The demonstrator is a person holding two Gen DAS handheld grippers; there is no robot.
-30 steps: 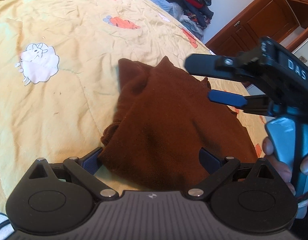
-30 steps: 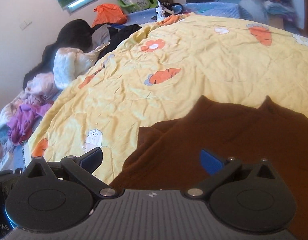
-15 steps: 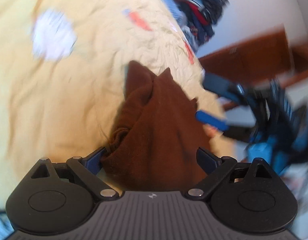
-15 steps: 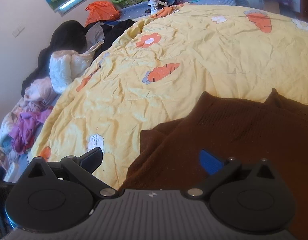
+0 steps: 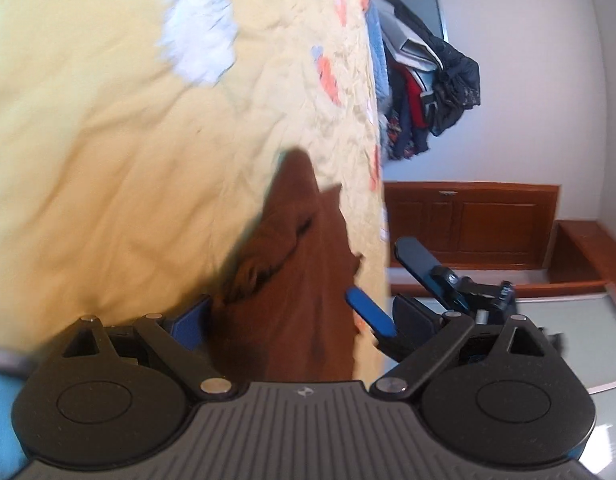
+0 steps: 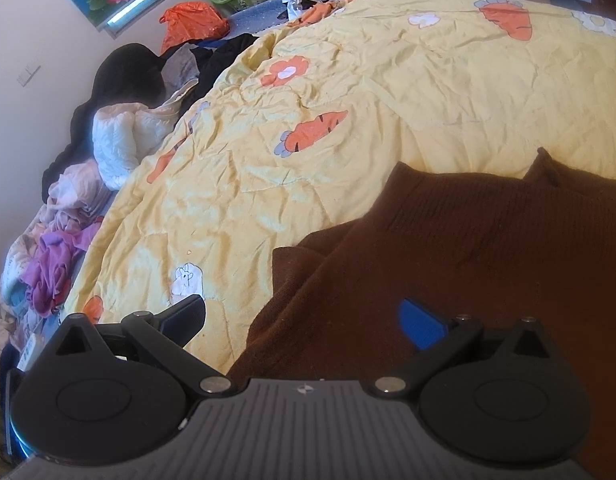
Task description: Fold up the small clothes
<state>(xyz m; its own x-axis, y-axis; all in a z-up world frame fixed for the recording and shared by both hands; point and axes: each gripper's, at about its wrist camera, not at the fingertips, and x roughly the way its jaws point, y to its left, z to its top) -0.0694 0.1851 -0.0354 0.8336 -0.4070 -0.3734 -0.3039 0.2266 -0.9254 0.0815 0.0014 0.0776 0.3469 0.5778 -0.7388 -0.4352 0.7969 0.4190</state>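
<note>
A yellow quilted bedspread (image 6: 427, 92) with carrot and flower prints covers the bed, crumpled and soft. At its far left edge lie heaps of other laundry: a white padded jacket (image 6: 120, 140), purple cloth (image 6: 52, 264) and an orange bag (image 6: 192, 24). In the left wrist view dark clothes (image 5: 423, 88) hang by a wooden cabinet (image 5: 467, 220) on the right. The brown knit garment (image 6: 447, 248), fuzzy and ribbed with two pointed corners at its far edge, lies folded on the near right of the bedspread. The left gripper (image 5: 296, 320) is spread wide around the garment's near bunched edge; the right gripper (image 6: 304, 320) is spread too, over the garment's left edge, pinching nothing
</note>
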